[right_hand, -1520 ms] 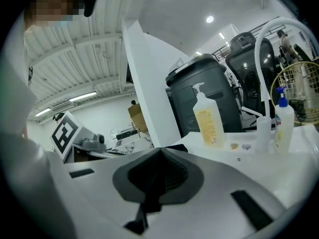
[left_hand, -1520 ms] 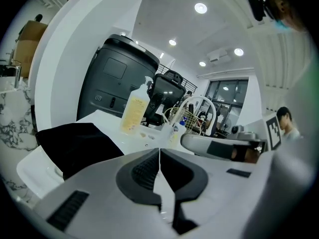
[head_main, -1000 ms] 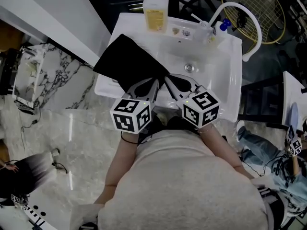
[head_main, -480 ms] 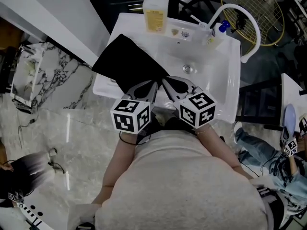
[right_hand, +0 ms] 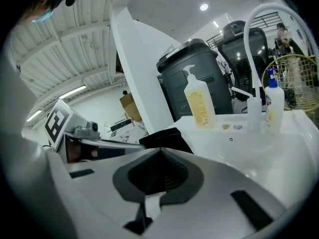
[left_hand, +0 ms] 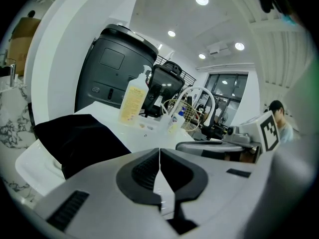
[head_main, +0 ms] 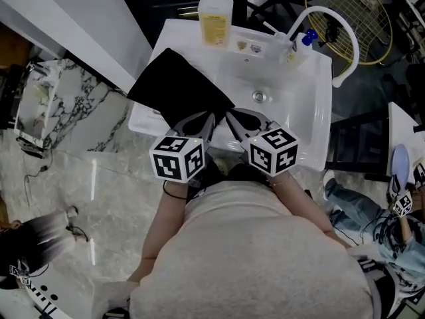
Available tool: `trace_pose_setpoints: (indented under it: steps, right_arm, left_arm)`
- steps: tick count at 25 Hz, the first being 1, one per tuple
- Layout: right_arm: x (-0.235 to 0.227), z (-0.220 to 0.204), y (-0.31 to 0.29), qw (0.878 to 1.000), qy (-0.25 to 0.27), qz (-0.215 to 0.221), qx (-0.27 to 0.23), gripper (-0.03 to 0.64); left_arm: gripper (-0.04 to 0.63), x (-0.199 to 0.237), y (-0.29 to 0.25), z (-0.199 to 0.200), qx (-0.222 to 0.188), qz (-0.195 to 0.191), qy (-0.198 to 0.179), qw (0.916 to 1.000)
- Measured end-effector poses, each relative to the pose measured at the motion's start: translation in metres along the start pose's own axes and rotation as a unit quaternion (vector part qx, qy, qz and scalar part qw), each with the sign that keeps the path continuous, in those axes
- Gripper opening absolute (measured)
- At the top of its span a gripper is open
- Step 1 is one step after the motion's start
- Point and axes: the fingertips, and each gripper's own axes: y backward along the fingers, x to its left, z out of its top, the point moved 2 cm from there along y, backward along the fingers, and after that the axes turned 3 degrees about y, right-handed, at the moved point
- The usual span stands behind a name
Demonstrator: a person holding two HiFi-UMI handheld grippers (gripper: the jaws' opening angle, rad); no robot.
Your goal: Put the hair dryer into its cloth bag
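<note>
A black cloth bag (head_main: 176, 85) lies flat over the left rim of the white sink (head_main: 312, 121); it also shows in the left gripper view (left_hand: 75, 138) and the right gripper view (right_hand: 167, 137). No hair dryer shows in any view. My left gripper (head_main: 212, 116) and right gripper (head_main: 230, 116) sit side by side over the sink's near edge, tips almost meeting just past the bag's near corner. The left gripper (left_hand: 159, 151) has its pads together with nothing between them. The right gripper (right_hand: 160, 152) is likewise shut and empty.
A yellow soap bottle (head_main: 216, 15) stands at the sink's back rim, with small bottles (head_main: 299, 42) and a white arched faucet (head_main: 342, 32) at the back right. The drain (head_main: 257, 96) is in the basin. A marble surface (head_main: 46, 105) lies left; a seated person (head_main: 362, 205) is right.
</note>
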Motion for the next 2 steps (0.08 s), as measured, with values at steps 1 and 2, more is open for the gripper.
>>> trace_pose_setpoints:
  steps: [1, 2]
  right_arm:
    - [-0.0001, -0.001, 0.0003, 1.0, -0.003, 0.001, 0.001, -0.002]
    - [-0.0001, -0.002, 0.0005, 1.0, -0.006, 0.002, 0.002, -0.002]
  left_arm:
    - [0.011, -0.0009, -0.0002, -0.0008, 0.001, -0.001, 0.0, 1.0]
    - [0.011, -0.0018, -0.0005, -0.0017, 0.003, -0.001, 0.0, 1.0]
